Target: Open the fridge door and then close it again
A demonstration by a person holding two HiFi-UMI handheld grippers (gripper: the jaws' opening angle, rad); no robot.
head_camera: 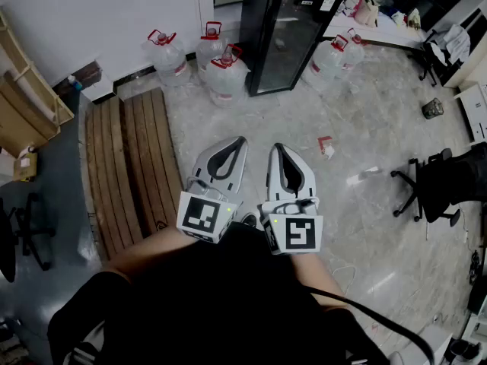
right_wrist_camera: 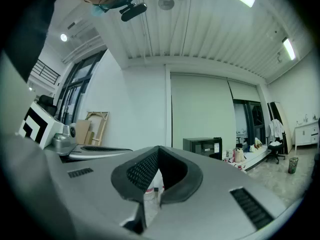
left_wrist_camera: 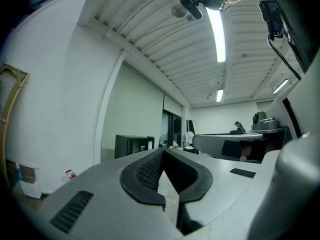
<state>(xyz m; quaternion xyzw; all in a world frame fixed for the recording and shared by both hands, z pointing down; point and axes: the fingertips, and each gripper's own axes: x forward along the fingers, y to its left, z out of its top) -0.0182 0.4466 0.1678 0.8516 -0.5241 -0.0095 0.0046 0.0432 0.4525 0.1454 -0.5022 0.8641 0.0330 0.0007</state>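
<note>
Fridge (head_camera: pixel 293 33): black, glass door shut, at 12 o'clock in the head view, well apart from both grippers. One white sticker (head_camera: pixel 329 3) at its top corner, print too small to read. Five red-capped water jugs (head_camera: pixel 227 74) flank it, three at 11 o'clock and two at 1. Left gripper (head_camera: pixel 242 140) and right gripper (head_camera: pixel 275 146) sit side by side at 6, both with tips pinched together, nothing held.

Left gripper (head_camera: pixel 241 141), right gripper (head_camera: pixel 276 148), side by side; jaws closed

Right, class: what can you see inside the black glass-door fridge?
The fridge looks shut. Through its glass, only darkness and reflections show, and any contents cannot be made out.
</note>
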